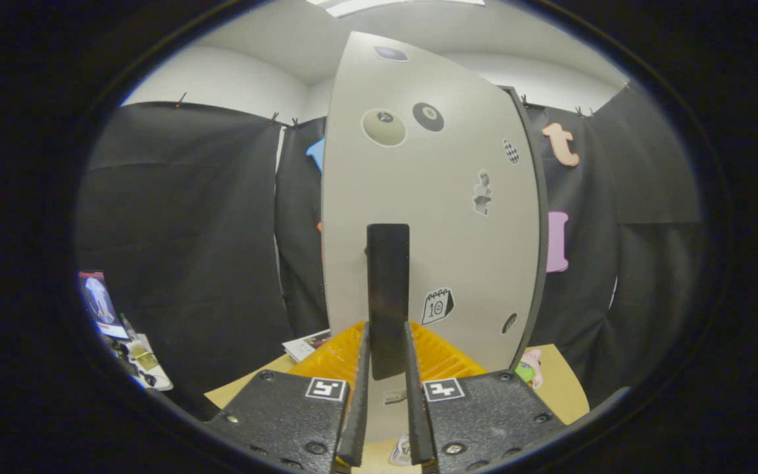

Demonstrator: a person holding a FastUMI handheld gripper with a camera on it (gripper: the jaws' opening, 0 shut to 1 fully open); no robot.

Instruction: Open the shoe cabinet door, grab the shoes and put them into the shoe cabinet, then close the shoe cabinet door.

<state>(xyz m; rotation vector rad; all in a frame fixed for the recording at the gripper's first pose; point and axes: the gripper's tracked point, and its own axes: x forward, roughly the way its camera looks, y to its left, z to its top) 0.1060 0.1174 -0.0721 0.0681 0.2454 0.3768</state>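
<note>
Gripper (pixel 387 388) fingers clenched on the dark vertical handle (pixel 388 289) of the sticker-covered shoe cabinet door (pixel 431 197), likely to swing it; yellow rack (pixel 445 359) sits just beyond on the table (pixel 556 388); shoes can't tell

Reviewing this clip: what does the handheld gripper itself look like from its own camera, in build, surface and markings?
The gripper has two wide, dark, rough-textured blocks fastened with round screws. Each block carries a small square black-and-white tag near its inner corner. Two thin, flat, blade-like fingers run forward from the blocks, side by side. No cable, sleeve or hand is visible.
</note>
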